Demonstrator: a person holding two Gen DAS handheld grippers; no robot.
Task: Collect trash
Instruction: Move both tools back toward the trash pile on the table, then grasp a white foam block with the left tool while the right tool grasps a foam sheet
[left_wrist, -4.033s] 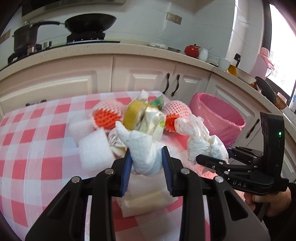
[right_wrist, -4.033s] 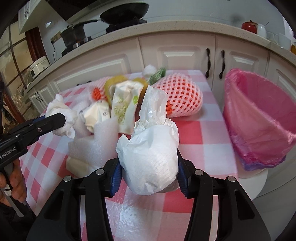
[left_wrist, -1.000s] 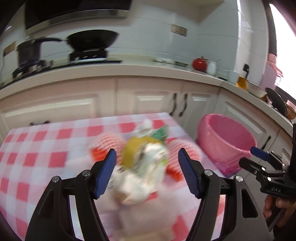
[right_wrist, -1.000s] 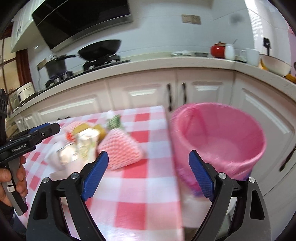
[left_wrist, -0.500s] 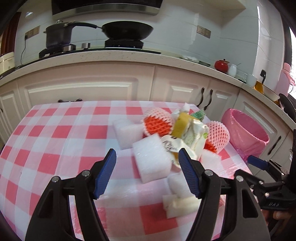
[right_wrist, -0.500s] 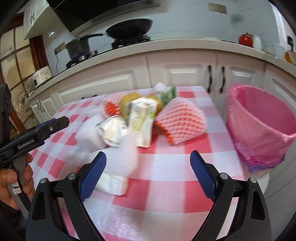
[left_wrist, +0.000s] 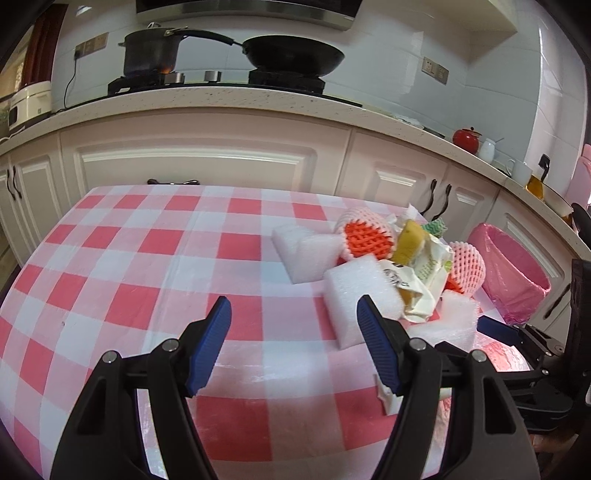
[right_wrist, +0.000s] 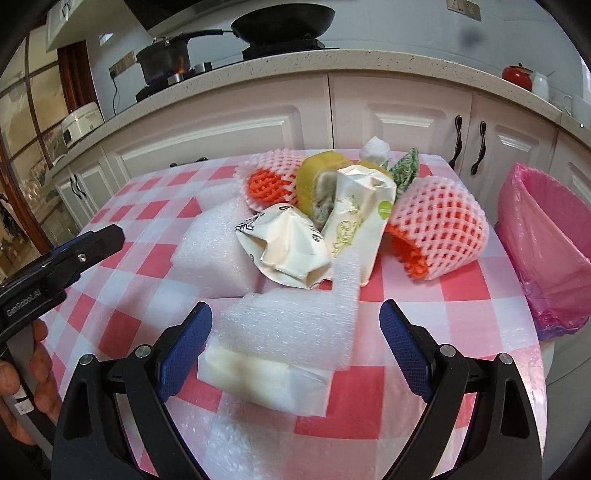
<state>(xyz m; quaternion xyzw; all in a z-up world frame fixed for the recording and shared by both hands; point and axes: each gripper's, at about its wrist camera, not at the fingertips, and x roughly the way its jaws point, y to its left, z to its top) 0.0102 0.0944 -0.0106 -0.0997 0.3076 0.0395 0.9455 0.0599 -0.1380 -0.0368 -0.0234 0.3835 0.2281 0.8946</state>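
With both grippers empty and fingers apart, you're between picks: close the right gripper (right_wrist: 295, 332) on the foam (right_wrist: 291, 325), then carry it to the bin (right_wrist: 546, 251); left gripper (left_wrist: 293, 332) waits.

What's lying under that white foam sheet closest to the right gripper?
Under the white foam sheet sits a pale cream block, its front edge sticking out on the checkered tablecloth. How far it extends beneath is covered.

Trash pile (right_wrist: 332, 221) on the worktop (left_wrist: 147, 258), toward its right end. Bin (right_wrist: 546, 243) just right of the worktop. Cupboards (left_wrist: 207, 162) behind, stove (left_wrist: 221, 81) on top.
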